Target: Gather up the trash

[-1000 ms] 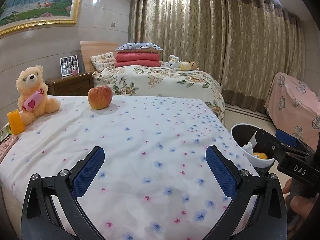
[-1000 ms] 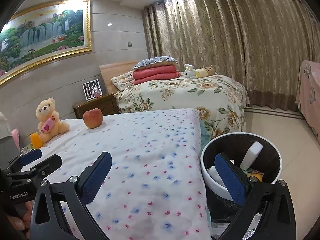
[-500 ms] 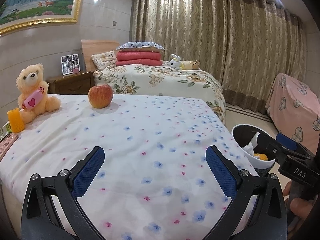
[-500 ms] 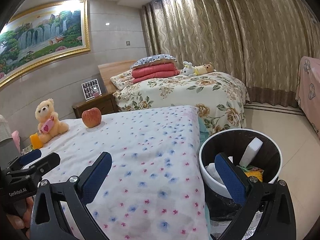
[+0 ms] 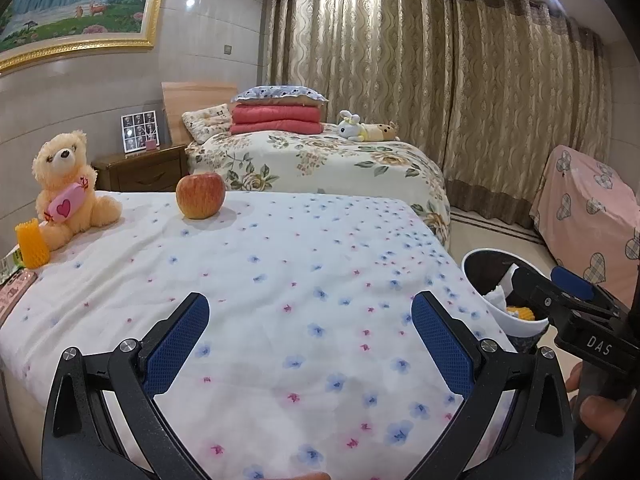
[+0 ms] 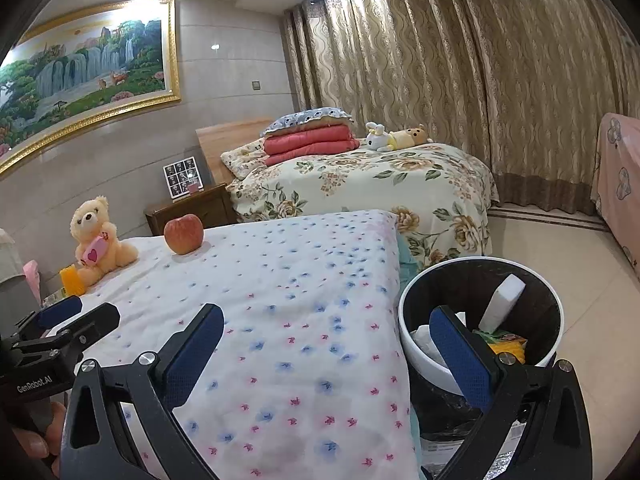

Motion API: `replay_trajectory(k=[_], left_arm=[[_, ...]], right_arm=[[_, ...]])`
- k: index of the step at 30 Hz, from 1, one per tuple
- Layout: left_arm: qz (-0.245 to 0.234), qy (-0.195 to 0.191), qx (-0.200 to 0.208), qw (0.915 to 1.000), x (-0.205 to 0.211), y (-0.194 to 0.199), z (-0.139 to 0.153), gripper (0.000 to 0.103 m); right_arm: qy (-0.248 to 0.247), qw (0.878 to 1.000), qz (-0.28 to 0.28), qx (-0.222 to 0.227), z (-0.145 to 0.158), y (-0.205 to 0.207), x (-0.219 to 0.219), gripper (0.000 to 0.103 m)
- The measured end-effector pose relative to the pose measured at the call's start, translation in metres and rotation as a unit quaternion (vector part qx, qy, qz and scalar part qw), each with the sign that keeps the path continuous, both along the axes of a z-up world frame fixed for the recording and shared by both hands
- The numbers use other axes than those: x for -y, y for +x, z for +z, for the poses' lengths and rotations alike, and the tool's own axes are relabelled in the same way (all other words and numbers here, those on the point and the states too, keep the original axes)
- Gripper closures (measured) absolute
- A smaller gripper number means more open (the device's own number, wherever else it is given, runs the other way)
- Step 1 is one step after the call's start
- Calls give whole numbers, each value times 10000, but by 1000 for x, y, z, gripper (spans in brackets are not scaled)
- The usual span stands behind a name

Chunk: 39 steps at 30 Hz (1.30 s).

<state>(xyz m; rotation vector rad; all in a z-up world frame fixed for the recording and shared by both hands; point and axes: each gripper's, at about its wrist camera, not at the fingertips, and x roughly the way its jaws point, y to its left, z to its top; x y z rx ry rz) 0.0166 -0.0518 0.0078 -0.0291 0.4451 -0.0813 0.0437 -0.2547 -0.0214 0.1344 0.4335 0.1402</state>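
A: What's cut off?
B: The bin [image 6: 480,312] at 3 o'clock, its base hidden behind the right gripper [image 6: 326,350]; crumpled white trash and a smooth slab inside.
A: Grippers?
B: Left gripper [image 5: 310,338] and right both spread wide, empty, over the quilted bed [image 5: 280,264].

Bed [image 5: 280,280] under white sheet with small blue and pink flowers. At far end: apple [image 5: 200,195] upright; teddy bear [image 5: 68,188] seated near it, at sheet's left edge; orange foam net [image 5: 32,243] standing, touching bear's foot. Floor [image 6: 560,248] beside bed: trash bin [image 6: 416,360] holding rubbish.
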Motion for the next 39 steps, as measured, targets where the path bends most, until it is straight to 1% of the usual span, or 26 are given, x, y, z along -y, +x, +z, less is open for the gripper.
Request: replay_trajectory(k=[9,28,39], left_arm=[[-26,16,45,10000,2,-3,1,0],[-82,-17,6,10000,3,-4,2,0],[-95,-24,-3,10000,3,-4,2,0]], right_arm=[[32,10000,28,16,2,-2,0,0],[25,10000,21,-24,1,-2,0,0],[-27,9999,-133,-72,0,-2,1,0]])
